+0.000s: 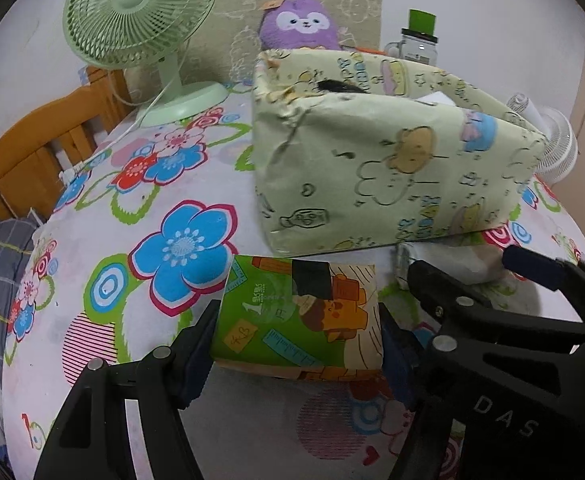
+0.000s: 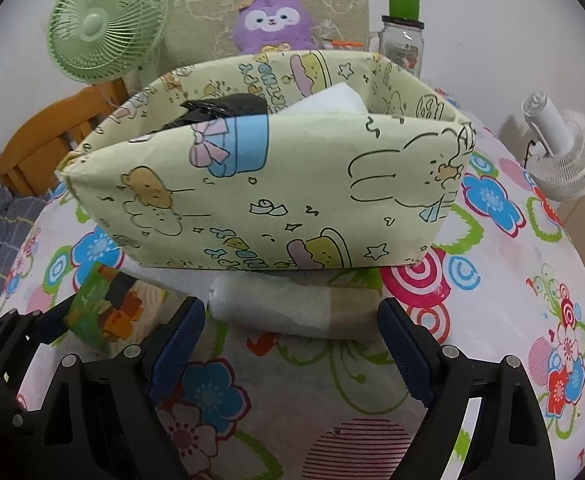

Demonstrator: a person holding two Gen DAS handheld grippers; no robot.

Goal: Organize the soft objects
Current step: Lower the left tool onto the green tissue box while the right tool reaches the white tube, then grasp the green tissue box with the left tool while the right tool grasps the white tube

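The left gripper (image 1: pixel 296 344) has its fingers clamped on the green tissue pack (image 1: pixel 298 320), lifting it for the cloth bin (image 1: pixel 372 160) beyond. The right gripper (image 2: pixel 290 344) holds its fingers apart either side of the white tissue pack (image 2: pixel 292 310), not yet gripping.

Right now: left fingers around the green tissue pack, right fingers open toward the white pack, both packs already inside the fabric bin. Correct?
Not quite. Both packs lie on the tablecloth in front of the fabric bin, not inside. The left wrist view shows the green tissue pack there; the right wrist view shows the white pack. The rest stands.
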